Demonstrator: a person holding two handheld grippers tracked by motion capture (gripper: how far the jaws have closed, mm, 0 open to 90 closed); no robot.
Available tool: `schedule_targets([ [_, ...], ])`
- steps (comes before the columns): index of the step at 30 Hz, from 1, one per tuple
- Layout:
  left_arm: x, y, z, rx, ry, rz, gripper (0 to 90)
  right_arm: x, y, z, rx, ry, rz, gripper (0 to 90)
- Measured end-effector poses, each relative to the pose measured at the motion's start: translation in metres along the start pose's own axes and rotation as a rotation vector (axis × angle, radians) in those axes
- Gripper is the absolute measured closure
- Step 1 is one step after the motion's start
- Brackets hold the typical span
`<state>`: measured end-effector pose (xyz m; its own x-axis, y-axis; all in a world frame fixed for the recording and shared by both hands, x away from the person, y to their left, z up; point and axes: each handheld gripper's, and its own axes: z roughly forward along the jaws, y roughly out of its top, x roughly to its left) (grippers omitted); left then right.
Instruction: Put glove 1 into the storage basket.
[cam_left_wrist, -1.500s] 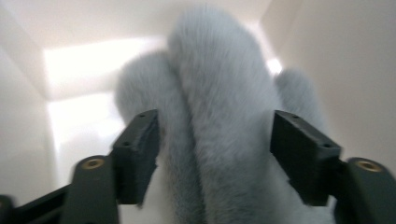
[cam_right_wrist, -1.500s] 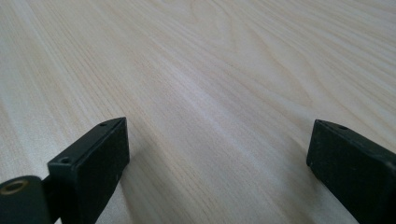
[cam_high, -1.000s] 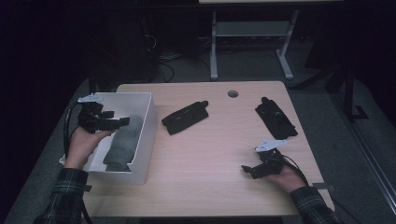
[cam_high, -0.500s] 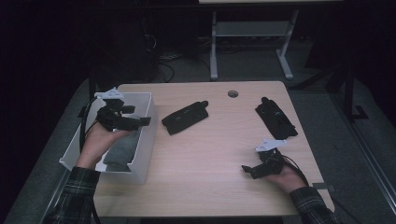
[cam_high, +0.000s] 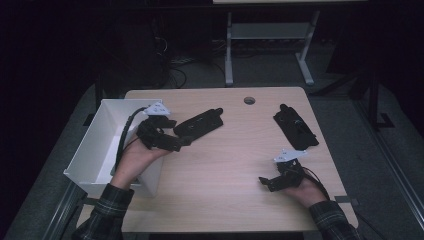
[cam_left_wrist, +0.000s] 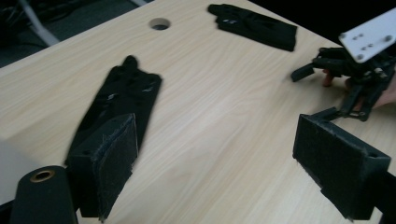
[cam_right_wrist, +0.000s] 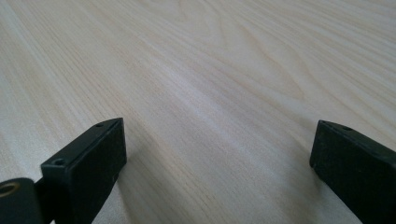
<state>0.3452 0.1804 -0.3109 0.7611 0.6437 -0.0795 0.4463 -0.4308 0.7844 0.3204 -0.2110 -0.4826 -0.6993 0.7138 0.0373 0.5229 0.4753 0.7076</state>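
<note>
high view first: left gripper (cam_high: 176, 141) sits just past the rim of the white bin (cam_high: 102, 134) at the table's left edge, nose pointing at the near black glove (cam_high: 199, 124), which lies flat in the upper middle of the table (cam_high: 220, 175). its jaws have just been opening and stand wide, nothing between them. there's a dark thing down in the bin behind the forearm, can't tell what it is. the second black glove (cam_high: 295, 127) lies toward the far right, untouched. right gripper (cam_high: 264, 183) rests low near the front right edge, well apart from both gloves.

so my guess is this is sorting gloves into the bin, with two left on the table. the near one looks next.

left gripper view: both pads spread wide with bare wood between them, the near glove just ahead by the left pad, the far one up top, the other gripper off at the right.

right gripper view: jaws wide apart, empty, plain wood grain under them.

surface is a light wood desk with a round cable hole (cam_high: 249, 100) near the back edge. room is dark, grey carpet, a white table frame (cam_high: 267, 37) and cables behind.
</note>
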Motion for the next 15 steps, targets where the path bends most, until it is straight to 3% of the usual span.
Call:
schedule_targets([
  [3,-0.015,0.0,0.015,0.009,-0.024,0.024,13.4,0.0,0.0,0.0,0.0,0.0,0.001,3.4],
  [8,-0.025,-0.004,0.034,0.018,-0.048,0.027,13.4,0.0,0.0,0.0,0.0,0.001,-0.001,3.4],
  [12,-0.033,-0.015,0.055,0.03,-0.06,0.021,13.5,0.0,0.0,0.0,0.0,0.002,-0.001,3.4],
  [15,-0.037,-0.025,0.067,0.052,-0.047,0.048,13.5,0.0,0.0,0.0,0.0,0.002,-0.002,3.4],
])
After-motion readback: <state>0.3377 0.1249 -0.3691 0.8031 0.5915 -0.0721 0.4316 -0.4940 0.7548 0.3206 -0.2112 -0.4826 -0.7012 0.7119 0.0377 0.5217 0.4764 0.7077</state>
